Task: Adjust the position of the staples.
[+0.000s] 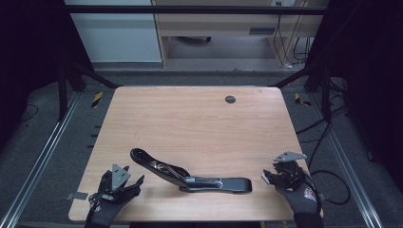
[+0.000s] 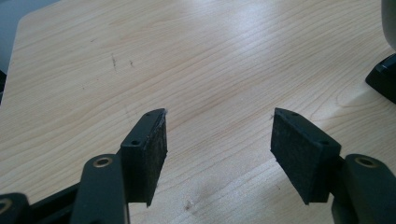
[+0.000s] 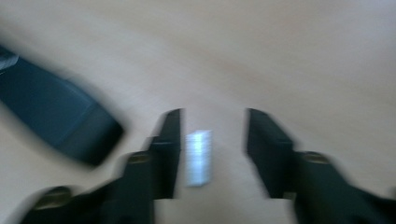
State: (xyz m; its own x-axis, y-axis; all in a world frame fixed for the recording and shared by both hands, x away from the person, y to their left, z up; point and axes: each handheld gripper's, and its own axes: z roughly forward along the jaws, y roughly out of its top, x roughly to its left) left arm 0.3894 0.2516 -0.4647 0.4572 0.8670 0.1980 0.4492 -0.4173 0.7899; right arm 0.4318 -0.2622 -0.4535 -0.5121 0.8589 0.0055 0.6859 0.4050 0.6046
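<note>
1. One black stapler (image 1: 190, 175) lies swung open on the bench (image 1: 199, 123), at about 6 o'clock near the front edge.
2. Its tray shows a pale metal strip inside.
3. Left gripper (image 1: 124, 183) at 7 o'clock: fingers (image 2: 148, 151) spread wide, holding nothing.
4. Right gripper (image 1: 269, 177) at 5 o'clock: fingers (image 3: 169, 149) parted around a small silver staple block (image 3: 199, 157), not touching it.

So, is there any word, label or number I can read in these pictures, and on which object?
No text is readable.
The right glove has a small red-and-white mark, too small to read.
The open black stapler shows no legible brand.
The strip of staples between the right gripper's fingers is blurred and unmarked.
</note>
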